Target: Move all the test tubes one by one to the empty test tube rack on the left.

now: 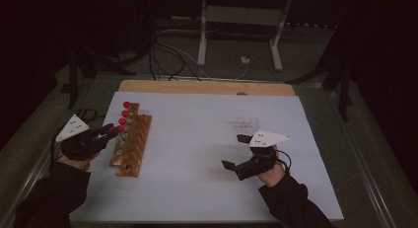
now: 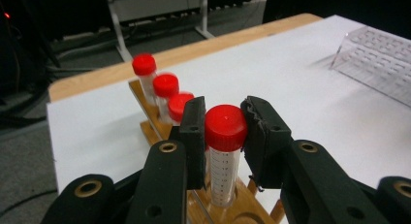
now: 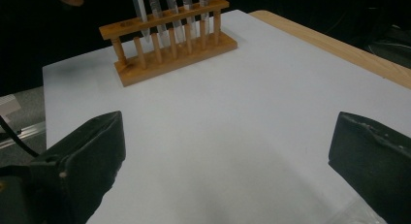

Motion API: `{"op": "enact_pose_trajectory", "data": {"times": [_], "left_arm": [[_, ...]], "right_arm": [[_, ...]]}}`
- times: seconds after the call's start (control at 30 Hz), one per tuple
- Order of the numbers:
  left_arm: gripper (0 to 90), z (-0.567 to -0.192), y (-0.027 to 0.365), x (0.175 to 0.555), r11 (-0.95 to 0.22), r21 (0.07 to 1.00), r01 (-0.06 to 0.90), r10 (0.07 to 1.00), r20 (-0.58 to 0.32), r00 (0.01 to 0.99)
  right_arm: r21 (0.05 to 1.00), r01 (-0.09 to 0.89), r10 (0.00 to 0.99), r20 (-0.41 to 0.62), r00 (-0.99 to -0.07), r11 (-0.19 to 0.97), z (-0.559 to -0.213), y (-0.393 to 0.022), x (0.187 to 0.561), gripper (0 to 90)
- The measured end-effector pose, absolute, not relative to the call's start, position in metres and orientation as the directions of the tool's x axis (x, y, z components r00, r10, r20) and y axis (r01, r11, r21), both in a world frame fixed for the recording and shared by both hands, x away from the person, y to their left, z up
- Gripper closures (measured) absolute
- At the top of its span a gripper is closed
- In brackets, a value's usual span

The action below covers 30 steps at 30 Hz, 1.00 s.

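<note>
A wooden tube rack (image 1: 132, 141) stands on the left of the white mat. Three red-capped tubes (image 2: 165, 85) stand in its far holes. My left gripper (image 2: 225, 118) is shut on the red cap of a further tube (image 2: 223, 173); this clear tube hangs upright with its lower end in a rack hole. From above, the left gripper (image 1: 112, 130) reaches the rack from the left. My right gripper (image 1: 235, 151) rests open over the mat's right half, its black pads (image 3: 92, 156) wide apart with nothing between them. The rack (image 3: 169, 44) lies far ahead of it.
A clear plastic rack (image 1: 245, 125) lies on the mat just beyond the right gripper, also visible in the left gripper view (image 2: 383, 64). The wooden table edge (image 1: 207, 87) borders the mat at the back. Cables and a stand's white legs (image 1: 202, 40) sit on the floor behind.
</note>
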<state>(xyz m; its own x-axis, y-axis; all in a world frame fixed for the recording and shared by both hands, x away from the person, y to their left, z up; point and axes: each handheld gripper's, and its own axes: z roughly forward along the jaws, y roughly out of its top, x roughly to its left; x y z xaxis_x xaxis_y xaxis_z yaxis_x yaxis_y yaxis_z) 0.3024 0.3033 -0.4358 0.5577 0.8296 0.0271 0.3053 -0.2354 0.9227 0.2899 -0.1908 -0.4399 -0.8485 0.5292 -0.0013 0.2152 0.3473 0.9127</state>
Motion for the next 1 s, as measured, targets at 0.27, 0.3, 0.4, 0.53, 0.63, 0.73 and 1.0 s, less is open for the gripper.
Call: {"op": "enact_pose_trajectory", "data": {"times": [0.27, 0.3, 0.4, 0.53, 0.63, 0.73, 1.0], "left_arm": [[71.8, -0.449, 0.303, 0.303, -0.245, 0.91, 0.334, 0.833, 0.021, 0.553], [71.8, -0.45, 0.302, 0.303, -0.25, 0.907, 0.34, 0.833, 0.023, 0.552], [71.6, -0.453, 0.302, 0.303, -0.257, 0.903, 0.345, 0.832, 0.025, 0.555], [67.6, -0.451, 0.303, 0.302, -0.246, 0.903, 0.352, 0.82, 0.0, 0.572], [45.4, -0.445, 0.302, 0.298, -0.236, 0.905, 0.353, 0.814, -0.014, 0.581], [28.6, -0.437, 0.298, 0.291, -0.222, 0.918, 0.329, 0.808, -0.015, 0.588], [6.2, -0.425, 0.272, 0.276, -0.224, 0.933, 0.282, 0.697, -0.049, 0.716]], "right_arm": [[0.914, 0.218, 0.531, 0.004, -0.847, 0.342, -0.439, -0.192, 0.29, 0.0], [0.914, 0.217, 0.531, 0.002, -0.847, 0.342, -0.439, -0.192, 0.29, 0.0], [0.914, 0.216, 0.528, 0.002, -0.849, 0.345, -0.439, -0.193, 0.29, 0.0], [0.913, 0.217, 0.526, 0.003, -0.85, 0.345, -0.439, -0.193, 0.29, 0.0], [0.915, 0.214, 0.525, 0.003, -0.851, 0.343, -0.439, -0.194, 0.289, 0.0], [0.917, 0.214, 0.528, 0.004, -0.85, 0.337, -0.438, -0.195, 0.289, 0.0], [0.924, 0.21, 0.532, 0.009, -0.847, 0.32, -0.436, -0.199, 0.288, 0.0]]}}
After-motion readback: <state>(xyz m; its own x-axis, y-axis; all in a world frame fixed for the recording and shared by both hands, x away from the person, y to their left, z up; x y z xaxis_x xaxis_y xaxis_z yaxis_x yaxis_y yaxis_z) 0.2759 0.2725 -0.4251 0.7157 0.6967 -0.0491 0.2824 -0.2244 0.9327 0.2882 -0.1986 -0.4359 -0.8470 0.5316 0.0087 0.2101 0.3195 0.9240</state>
